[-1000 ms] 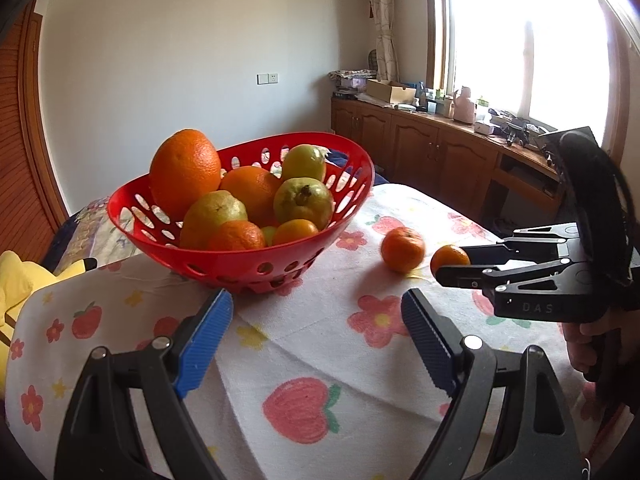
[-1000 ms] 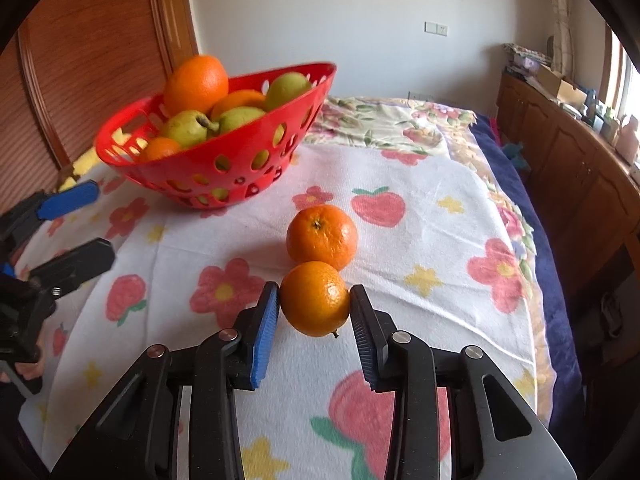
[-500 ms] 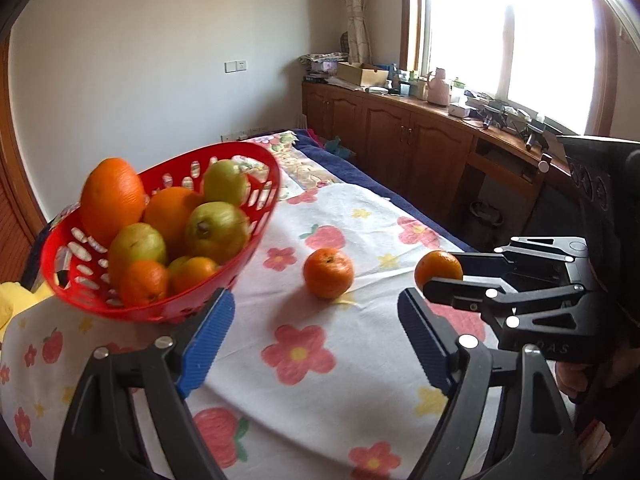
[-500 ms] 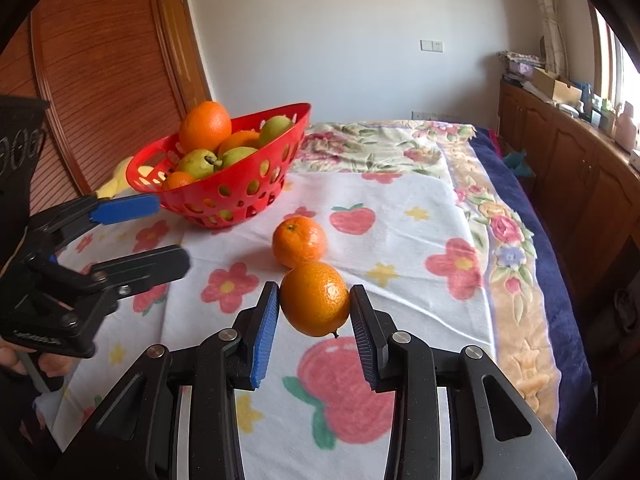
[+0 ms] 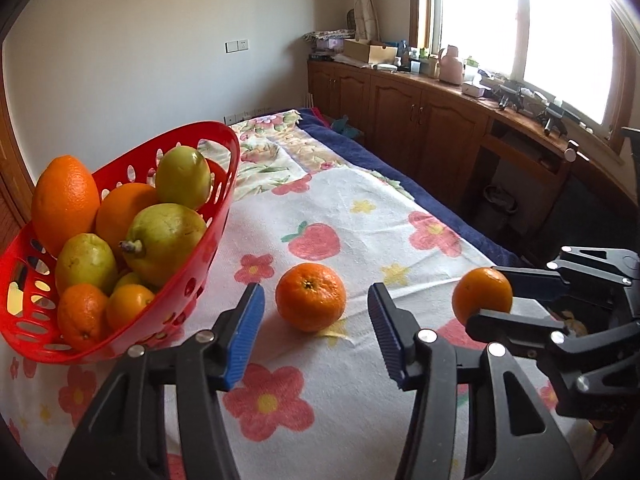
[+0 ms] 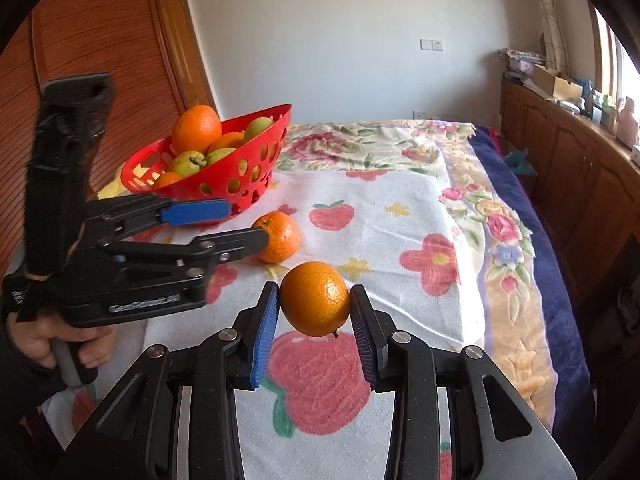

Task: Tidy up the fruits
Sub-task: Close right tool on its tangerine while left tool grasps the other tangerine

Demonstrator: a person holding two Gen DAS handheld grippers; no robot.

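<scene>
The right gripper (image 6: 314, 312) holds a mandarin (image 6: 315, 298) clamped between its blue pads, lifted clear of the flowered cloth (image 6: 384, 216) on the bed. The left gripper (image 5: 316, 316) has just been closing its jaws around a second mandarin (image 5: 310, 297), which sits on the cloth toward the middle of the bed; the pads flank it without touching. The red basket (image 5: 218, 216) (piled with oranges and green-yellow fruit) stands near the bed's left edge, close beside that mandarin.
</scene>
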